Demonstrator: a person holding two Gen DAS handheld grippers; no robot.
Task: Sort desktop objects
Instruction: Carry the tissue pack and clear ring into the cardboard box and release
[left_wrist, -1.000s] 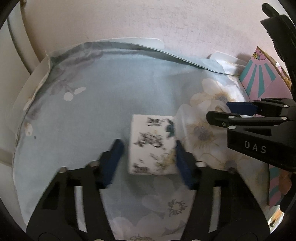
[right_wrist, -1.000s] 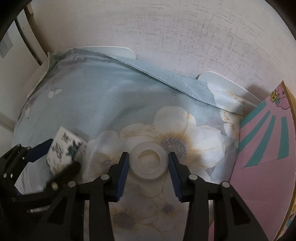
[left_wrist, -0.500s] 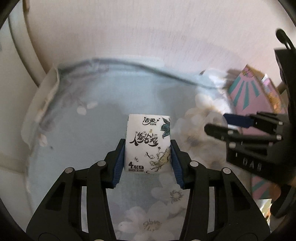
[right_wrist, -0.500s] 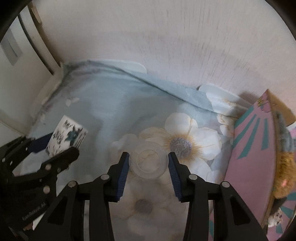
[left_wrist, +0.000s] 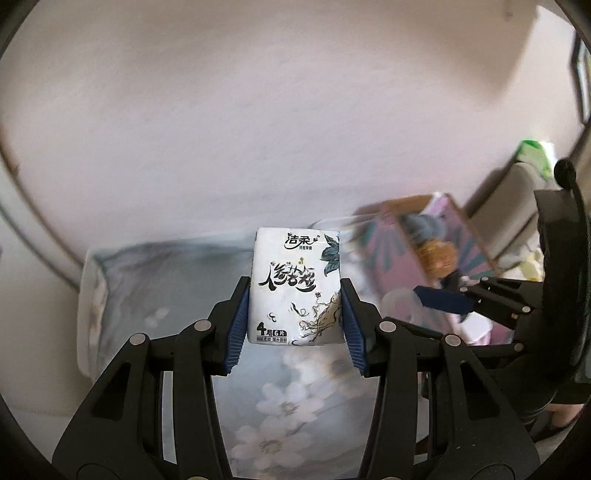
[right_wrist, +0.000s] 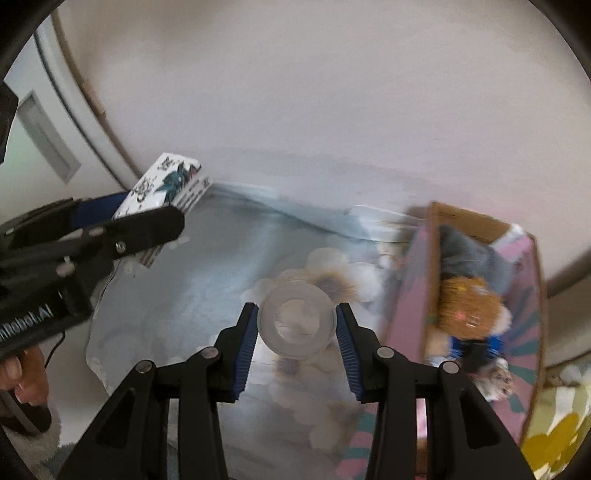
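My left gripper (left_wrist: 294, 314) is shut on a white tissue pack (left_wrist: 294, 288) with black calligraphy, held upright above the floral cloth (left_wrist: 177, 295). The pack also shows in the right wrist view (right_wrist: 166, 184), between the left gripper's fingers (right_wrist: 147, 225). My right gripper (right_wrist: 296, 328) is shut on a clear tape roll (right_wrist: 296, 325), lifted above the cloth (right_wrist: 221, 277). The right gripper shows at the right of the left wrist view (left_wrist: 443, 299).
An open pink cardboard box (right_wrist: 524, 295) with teal stripes stands at the right and holds plush toys (right_wrist: 469, 306). It also shows in the left wrist view (left_wrist: 417, 240). A white wall (right_wrist: 332, 92) lies behind the table. A hand (right_wrist: 22, 373) holds the left gripper.
The left gripper closed on the tissue pack and lifted it off the cloth. The right gripper lifted the tape roll. Both views rose and tilted up, bringing the box's inside into sight.
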